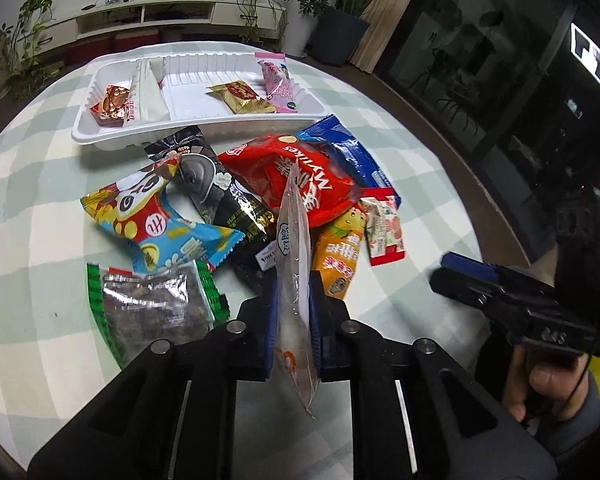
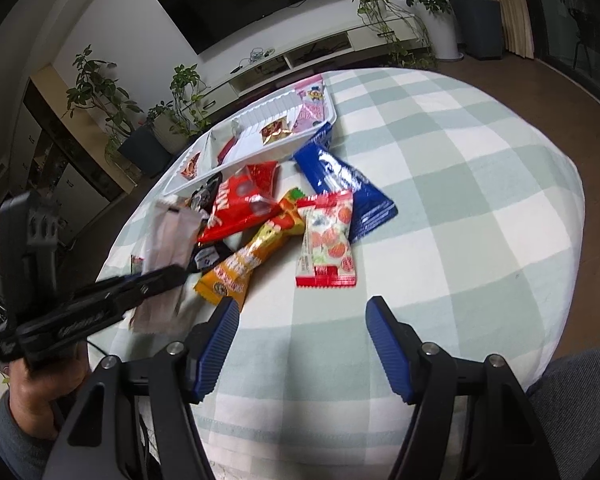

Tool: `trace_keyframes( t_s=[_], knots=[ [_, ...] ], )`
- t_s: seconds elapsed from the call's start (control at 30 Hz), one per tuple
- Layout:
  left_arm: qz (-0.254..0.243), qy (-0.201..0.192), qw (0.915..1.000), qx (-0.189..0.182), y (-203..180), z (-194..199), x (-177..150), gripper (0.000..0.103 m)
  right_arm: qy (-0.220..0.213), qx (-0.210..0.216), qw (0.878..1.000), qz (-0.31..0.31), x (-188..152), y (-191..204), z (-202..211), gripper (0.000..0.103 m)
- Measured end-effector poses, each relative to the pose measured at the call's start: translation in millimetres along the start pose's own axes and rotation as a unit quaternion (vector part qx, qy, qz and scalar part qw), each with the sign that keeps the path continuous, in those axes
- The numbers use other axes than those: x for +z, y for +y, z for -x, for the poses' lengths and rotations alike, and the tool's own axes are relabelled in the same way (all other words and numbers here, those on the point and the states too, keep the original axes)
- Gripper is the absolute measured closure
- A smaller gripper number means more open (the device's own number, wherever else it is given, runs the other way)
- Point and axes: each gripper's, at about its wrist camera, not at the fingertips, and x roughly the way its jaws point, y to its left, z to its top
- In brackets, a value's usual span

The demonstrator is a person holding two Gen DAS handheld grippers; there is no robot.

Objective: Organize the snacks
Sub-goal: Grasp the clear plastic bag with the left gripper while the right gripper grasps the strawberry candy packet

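left hand-held gripper [image 1: 293, 312] clamping clear packet [image 1: 294, 272], above snack pile [image 1: 260, 200]

Clear snack pouch [image 1: 294, 248] is hanging edge-on, clamped off the table. Red bag [image 1: 296, 176], blue pack [image 1: 348, 152], black pack [image 1: 220, 188], panda bag [image 1: 156, 220] are lying piled beside white tray [image 1: 120, 136], which is holding four small packets.
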Motion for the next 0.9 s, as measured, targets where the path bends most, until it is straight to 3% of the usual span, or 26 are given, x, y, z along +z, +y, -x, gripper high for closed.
trace_keyframes(
  t_s=[0.13, 0.23, 0.5, 0.67, 0.9],
  knots=[
    [0.011, -0.01, 0.9997, -0.022, 0.9, 15.5, -10.8, 0.091, -0.002, 0.012, 1.0, -0.005, 11.9, 3.6, -2.9, 0.034],
    [0.022, -0.014, 0.9989, -0.038, 3.8, 25.4, -20.7, 0.091, 0.012, -0.026, 1.0, 0.008, 21.5, 4.8, -16.0, 0.034],
    [0.036, -0.018, 0.9983, -0.043, 11.1, 34.6, -34.9, 0.091, 0.051, -0.058, 0.997, 0.012, 34.6, -3.5, -53.5, 0.043],
    [0.039, -0.019, 0.998, -0.045, 13.5, 34.4, -36.9, 0.091, 0.043, -0.068, 0.996, 0.029, 34.7, 0.4, -57.3, 0.044],
    [0.043, -0.016, 0.998, -0.043, 15.0, 30.5, -39.7, 0.091, 0.034, -0.084, 0.994, 0.056, 34.5, 5.0, -61.6, 0.054]
  ],
)
